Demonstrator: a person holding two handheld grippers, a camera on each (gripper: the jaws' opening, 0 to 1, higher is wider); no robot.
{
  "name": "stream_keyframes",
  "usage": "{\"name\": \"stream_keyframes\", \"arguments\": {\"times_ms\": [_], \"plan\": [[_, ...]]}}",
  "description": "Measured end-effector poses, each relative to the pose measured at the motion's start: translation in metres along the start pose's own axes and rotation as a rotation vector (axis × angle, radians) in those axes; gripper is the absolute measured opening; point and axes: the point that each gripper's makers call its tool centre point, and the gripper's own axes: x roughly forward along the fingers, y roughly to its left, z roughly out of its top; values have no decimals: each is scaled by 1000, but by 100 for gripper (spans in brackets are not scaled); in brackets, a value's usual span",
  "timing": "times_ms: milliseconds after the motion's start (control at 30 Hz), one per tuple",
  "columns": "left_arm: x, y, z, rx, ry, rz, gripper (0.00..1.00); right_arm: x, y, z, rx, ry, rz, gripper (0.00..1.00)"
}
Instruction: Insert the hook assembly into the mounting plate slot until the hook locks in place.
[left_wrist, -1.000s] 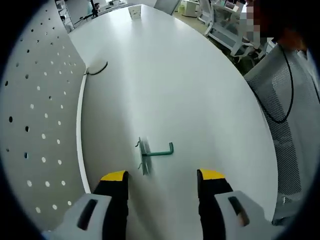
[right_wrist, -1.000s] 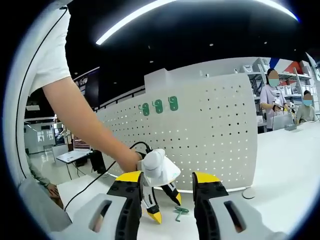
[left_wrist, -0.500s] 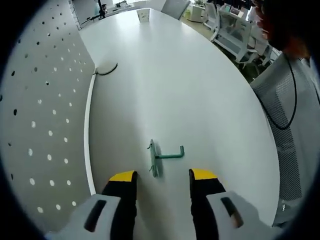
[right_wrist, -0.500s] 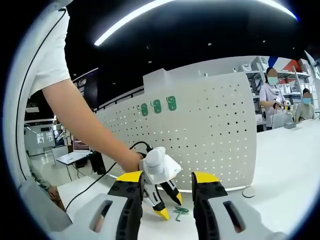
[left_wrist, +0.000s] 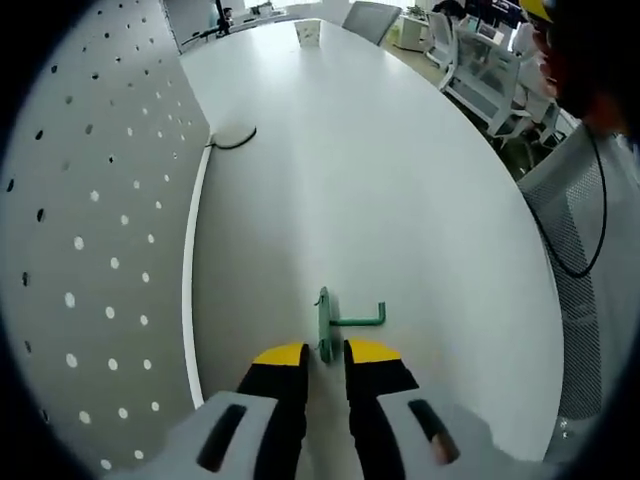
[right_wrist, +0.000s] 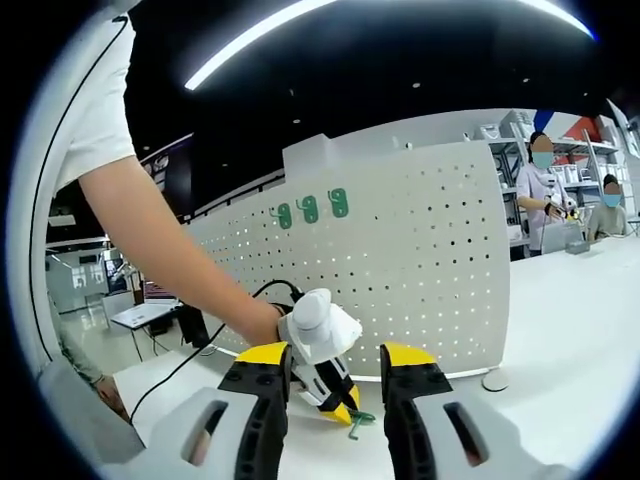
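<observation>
A single green hook (left_wrist: 345, 322) lies on the smooth white desk (left_wrist: 400, 180), a thin bent-wire arm ending in a short upturned tip, joined to a flat narrow back strip. The left gripper (left_wrist: 324, 354) is down at it: its two yellow-tipped black fingers (left_wrist: 280, 357) stand only a narrow gap apart on either side of the strip's near end, and whether they actually pinch it I cannot tell. Just beside the hook, along the desk's edge, stands the pegboard (left_wrist: 90, 250), a matte white panel dotted with regular round holes, on a white base rail. A dark cable (left_wrist: 235, 138) loops out at the far end of that rail, and a small white box (left_wrist: 308, 32) sits at the desk's far end. In the right gripper view the pegboard (right_wrist: 400, 270) stands upright with three green hooks (right_wrist: 307, 209) hung in a row near its top edge. There the right gripper (right_wrist: 335, 365) has its fingers (right_wrist: 262, 357) spread well apart with nothing between them, and beyond them a bare arm (right_wrist: 170, 250) reaches to the left gripper (right_wrist: 318, 340), whose tips meet the hook (right_wrist: 357, 417) on the desk (right_wrist: 570, 320). Two people stand by shelves at the far right.
</observation>
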Motion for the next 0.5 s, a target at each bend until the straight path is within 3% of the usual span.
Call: {"name": "stream_keyframes", "arguments": {"times_ms": [200, 500], "plan": [[0, 5, 0, -2, 7, 34, 5, 0, -2, -1, 0, 3, -6, 33], [0, 5, -1, 1, -6, 39, 3, -1, -4, -1, 7, 4, -13, 33]]}}
